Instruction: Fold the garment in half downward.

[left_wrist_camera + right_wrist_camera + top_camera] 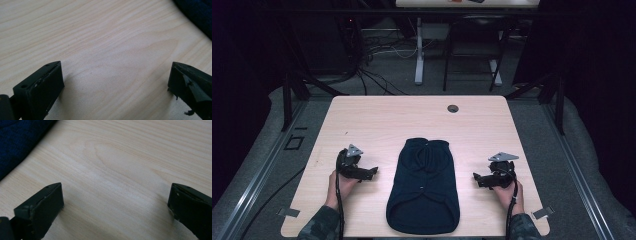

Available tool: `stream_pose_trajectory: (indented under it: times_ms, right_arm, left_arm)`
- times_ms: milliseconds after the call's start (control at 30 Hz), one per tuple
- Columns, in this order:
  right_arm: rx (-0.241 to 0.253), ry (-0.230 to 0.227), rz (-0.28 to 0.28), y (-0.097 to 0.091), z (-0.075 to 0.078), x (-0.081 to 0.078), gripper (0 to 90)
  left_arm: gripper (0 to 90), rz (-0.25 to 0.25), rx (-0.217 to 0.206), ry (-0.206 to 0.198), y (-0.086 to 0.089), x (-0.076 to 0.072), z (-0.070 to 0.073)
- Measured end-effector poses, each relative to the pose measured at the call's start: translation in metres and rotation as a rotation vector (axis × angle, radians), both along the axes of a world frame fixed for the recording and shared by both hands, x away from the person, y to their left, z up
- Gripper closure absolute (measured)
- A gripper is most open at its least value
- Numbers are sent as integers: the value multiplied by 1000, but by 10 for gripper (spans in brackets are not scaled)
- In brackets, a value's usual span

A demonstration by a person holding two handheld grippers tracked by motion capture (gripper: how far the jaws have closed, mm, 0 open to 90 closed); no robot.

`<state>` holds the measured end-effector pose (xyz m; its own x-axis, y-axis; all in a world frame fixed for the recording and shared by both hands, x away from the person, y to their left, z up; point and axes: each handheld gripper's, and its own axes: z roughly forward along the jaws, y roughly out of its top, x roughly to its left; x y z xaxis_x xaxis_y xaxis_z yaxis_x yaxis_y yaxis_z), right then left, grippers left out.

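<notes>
Your left gripper (371, 173) sits at the lower left of the high view, its jaws pointing toward the frame's middle, with the grey plate (354, 150) on top. Your left hand (343, 184) grips it from below, and the camouflage sleeve (322, 225) enters at the bottom edge. In the left gripper view the two black jaws stand wide apart at the lower corners, nothing between them. Your right gripper (477, 178) mirrors it at the lower right, jaws also pointing inward, held by your right hand (508, 192). In the right gripper view its jaws are likewise spread wide and hold nothing.
</notes>
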<state>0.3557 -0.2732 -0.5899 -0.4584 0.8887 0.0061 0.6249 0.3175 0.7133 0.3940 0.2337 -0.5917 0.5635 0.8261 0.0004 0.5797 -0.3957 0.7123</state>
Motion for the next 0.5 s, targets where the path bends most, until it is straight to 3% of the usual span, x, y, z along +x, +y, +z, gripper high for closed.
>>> stream_pose_trajectory:
  times_ms: [500]
  right_arm:
    - [-1,0,-23,2,0,-2,0]
  left_arm:
    - [5,-2,-4,0,-1,2,0]
